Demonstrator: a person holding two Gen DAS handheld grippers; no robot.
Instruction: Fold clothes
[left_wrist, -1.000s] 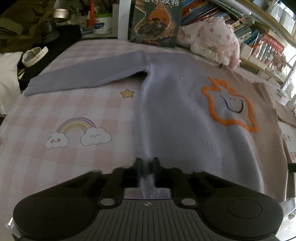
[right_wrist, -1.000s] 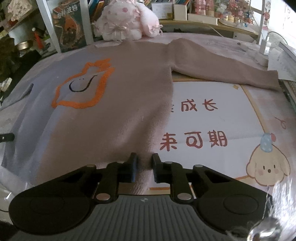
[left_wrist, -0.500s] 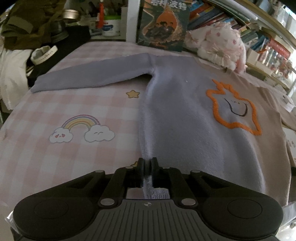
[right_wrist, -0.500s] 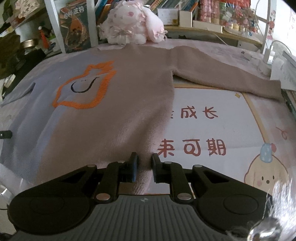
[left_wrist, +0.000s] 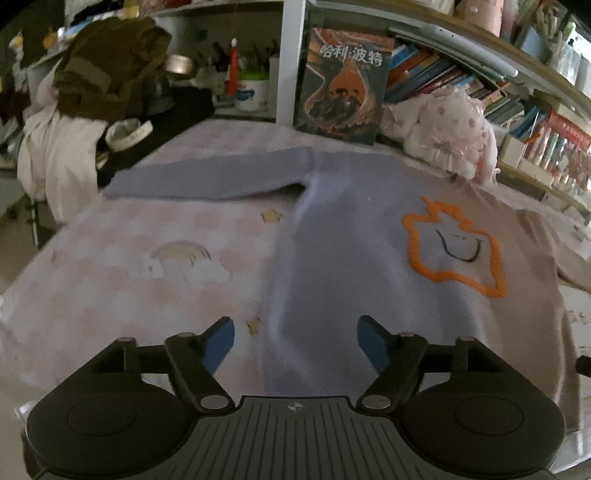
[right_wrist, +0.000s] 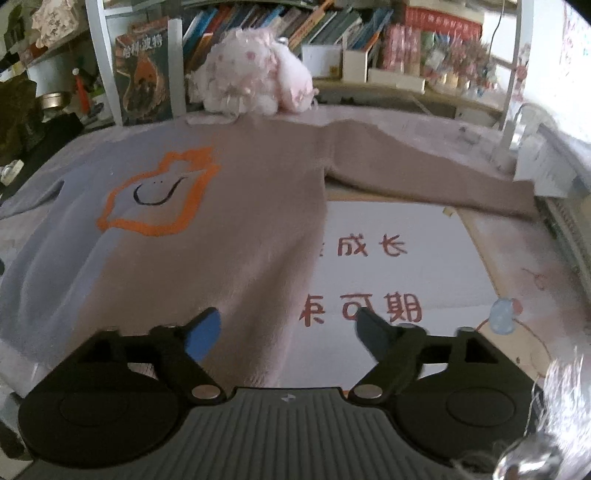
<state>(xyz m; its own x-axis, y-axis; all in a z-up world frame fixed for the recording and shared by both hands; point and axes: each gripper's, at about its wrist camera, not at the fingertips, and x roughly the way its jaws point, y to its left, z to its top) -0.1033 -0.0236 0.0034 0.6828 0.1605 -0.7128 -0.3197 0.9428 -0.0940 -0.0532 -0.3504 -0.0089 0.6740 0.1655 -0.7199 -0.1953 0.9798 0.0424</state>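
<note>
A sweater, lavender on one side and tan on the other, with an orange outlined smiley, lies flat and face up on the bed; it shows in the left wrist view (left_wrist: 351, 258) and in the right wrist view (right_wrist: 229, 229). Both sleeves are spread out sideways: the lavender one (left_wrist: 207, 177) and the tan one (right_wrist: 424, 177). My left gripper (left_wrist: 295, 341) is open and empty, above the sweater's lower left hem. My right gripper (right_wrist: 286, 330) is open and empty, above the lower right hem.
A pink plush toy (right_wrist: 251, 77) and a standing book (left_wrist: 343, 85) sit at the head of the bed, under bookshelves. Clothes are piled at the far left (left_wrist: 99, 85). A pink checked sheet (left_wrist: 129, 266) and a printed mat (right_wrist: 399, 266) lie beside the sweater.
Both grippers were shut on the sweater's bottom hem; both have opened and let it go, and have lifted and drawn back a little. The sweater stays flat.
</note>
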